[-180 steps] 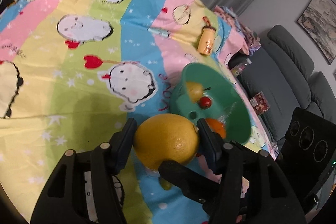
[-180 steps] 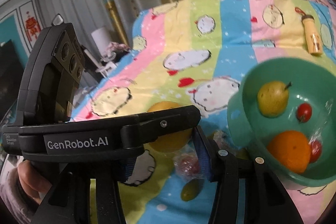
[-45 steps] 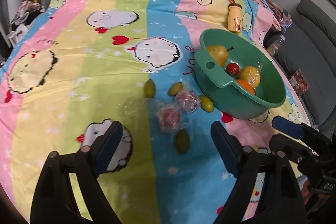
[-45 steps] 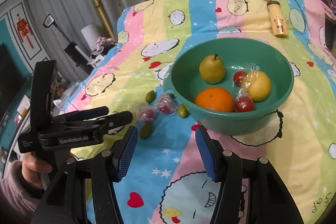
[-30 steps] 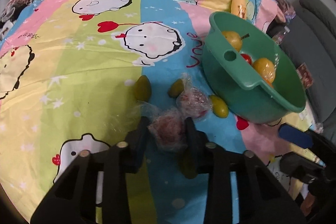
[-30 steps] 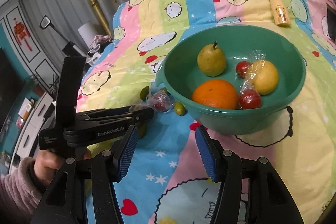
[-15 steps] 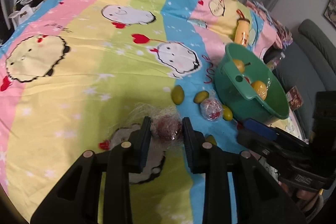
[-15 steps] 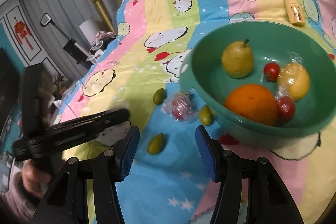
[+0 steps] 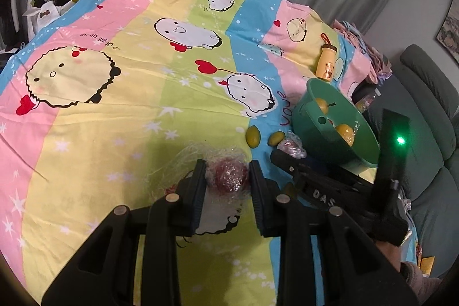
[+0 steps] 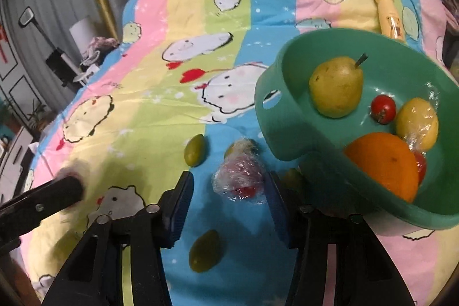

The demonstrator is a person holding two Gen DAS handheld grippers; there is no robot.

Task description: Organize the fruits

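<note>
A striped cartoon-print sheet (image 9: 120,93) covers the table, with a grey sofa (image 9: 430,111) beside it at the right of the left wrist view. A green bowl (image 10: 289,128) sits on the sheet holding an orange (image 10: 381,165), a pear (image 10: 335,91), a plastic-wrapped yellow fruit (image 10: 417,124) and a small red tomato (image 10: 383,108). A yellow bottle (image 10: 390,16) lies on the sheet beyond the bowl. The left gripper (image 9: 228,177) is clamped on a red fruit in crinkled plastic wrap (image 9: 228,175), held over the yellow-green stripe, well apart from the bowl. The right gripper (image 10: 229,191) has just been narrowing its jaws around a second wrapped red fruit (image 10: 239,179) lying on the blue stripe just beside the bowl; the right-hand pad looks in contact with the wrap, the left-hand pad stands clear. Small green fruits lie around it: one (image 10: 195,152) to its left, one (image 10: 205,250) nearer the camera, another (image 10: 292,177) tucked against the bowl's wall.
</note>
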